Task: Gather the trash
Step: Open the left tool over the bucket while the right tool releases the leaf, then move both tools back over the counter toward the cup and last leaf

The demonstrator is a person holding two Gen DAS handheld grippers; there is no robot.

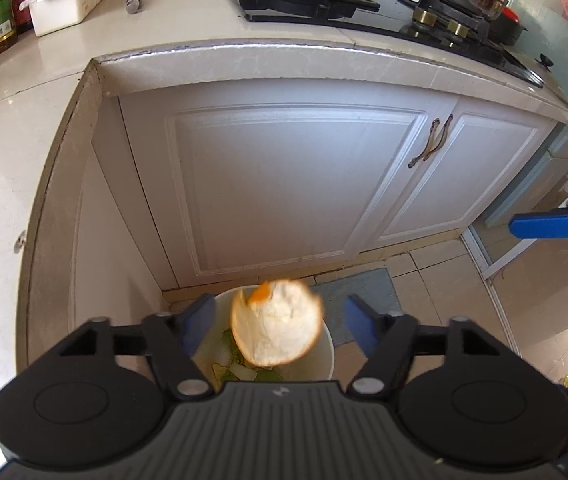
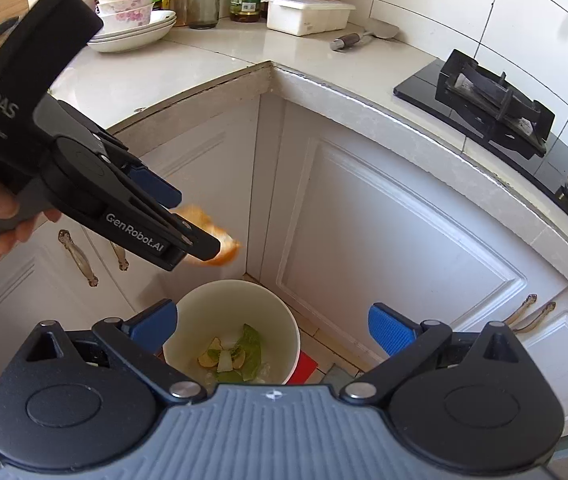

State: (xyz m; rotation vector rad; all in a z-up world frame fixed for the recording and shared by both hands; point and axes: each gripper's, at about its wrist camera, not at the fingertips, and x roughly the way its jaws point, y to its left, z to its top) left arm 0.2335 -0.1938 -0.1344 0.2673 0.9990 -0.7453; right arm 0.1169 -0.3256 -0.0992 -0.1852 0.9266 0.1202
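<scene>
Orange peel (image 1: 277, 322) floats loose between the spread blue pads of the left gripper (image 1: 280, 322), right above the white bin (image 1: 326, 354) at six o'clock. From the right wrist, the right gripper (image 2: 274, 326) is wide apart and empty over the bin (image 2: 292, 332); the peel (image 2: 220, 240) sits at ten o'clock by the left gripper (image 2: 188, 224).

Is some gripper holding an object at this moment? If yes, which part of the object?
Nothing is held. The orange peel is loose between the open fingers of the left gripper, above the white bin. The right gripper is open and empty.
</scene>
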